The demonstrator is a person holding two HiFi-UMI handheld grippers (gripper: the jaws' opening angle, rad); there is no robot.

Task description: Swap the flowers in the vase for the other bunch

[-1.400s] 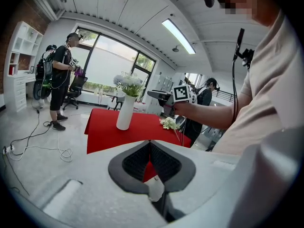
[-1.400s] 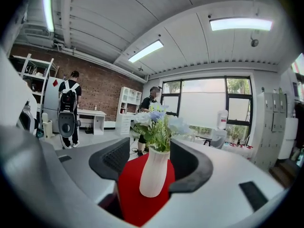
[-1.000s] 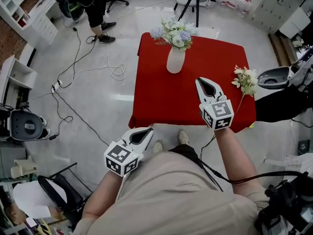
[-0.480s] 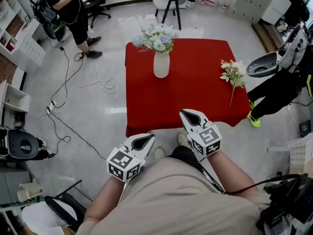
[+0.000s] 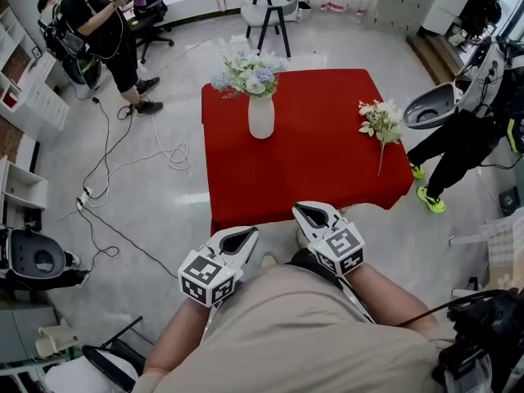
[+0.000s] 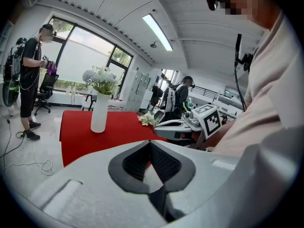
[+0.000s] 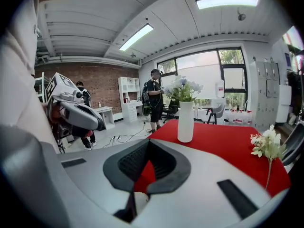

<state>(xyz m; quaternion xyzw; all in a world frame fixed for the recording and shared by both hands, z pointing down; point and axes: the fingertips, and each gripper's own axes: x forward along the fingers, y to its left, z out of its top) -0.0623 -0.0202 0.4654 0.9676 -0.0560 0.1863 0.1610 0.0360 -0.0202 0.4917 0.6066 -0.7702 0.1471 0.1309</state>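
Observation:
A white vase (image 5: 261, 117) with pale blue and white flowers (image 5: 248, 70) stands at the far left of the red table (image 5: 311, 162). The other bunch (image 5: 380, 123), white blooms on a long stem, lies at the table's right side. Both grippers hang in front of the table's near edge, close to my body, and hold nothing. My left gripper (image 5: 241, 236) is shut, and so is my right gripper (image 5: 309, 214). The right gripper view shows the vase (image 7: 185, 122) ahead and the loose bunch (image 7: 266, 146) to the right. The left gripper view shows the vase (image 6: 99, 113) too.
One person (image 5: 98, 31) stands at the far left by an office chair. Another person (image 5: 463, 129) with grippers stands right of the table. Cables (image 5: 164, 150) trail over the floor on the left. A chair (image 5: 274, 6) stands behind the table, and white shelves (image 5: 24, 105) line the left wall.
My right gripper has drawn back from over the table's near right part to just in front of its edge, and lower. The left gripper has hardly moved.

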